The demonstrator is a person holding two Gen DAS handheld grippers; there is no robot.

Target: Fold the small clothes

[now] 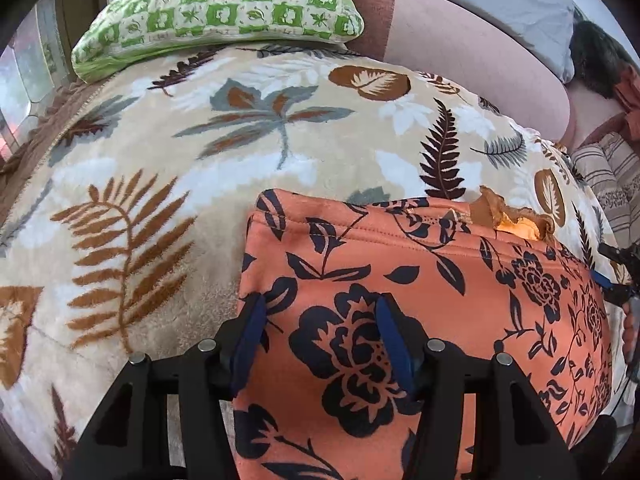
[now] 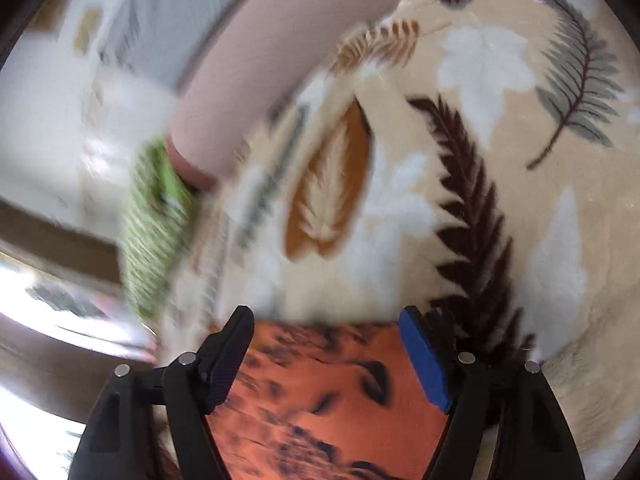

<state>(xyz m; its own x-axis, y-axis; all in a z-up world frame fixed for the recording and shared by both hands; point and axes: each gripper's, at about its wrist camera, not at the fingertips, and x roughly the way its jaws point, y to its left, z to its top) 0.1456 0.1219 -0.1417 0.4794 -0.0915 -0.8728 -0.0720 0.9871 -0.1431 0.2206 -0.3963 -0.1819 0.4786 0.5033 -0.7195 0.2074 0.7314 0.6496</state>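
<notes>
One orange garment with a dark navy flower print [image 1: 420, 320] lies on one beige plush blanket patterned with brown and grey leaves [image 1: 160, 152]. One green-and-white checked pillow [image 1: 224, 4] sits at the blanket's far edge. Two black claws are visible: left [image 1: 320, 344], right [image 2: 326, 356].

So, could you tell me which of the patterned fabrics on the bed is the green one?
The green-and-white checked pillow at the bed's far end; the leaf-print fleece blanket is beige and the floral garment is orange.

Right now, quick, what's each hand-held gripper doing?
Left hand-held gripper: open over the orange flowered cloth, holding nothing.
Right hand-held gripper: open above the same cloth, holding nothing.
</notes>
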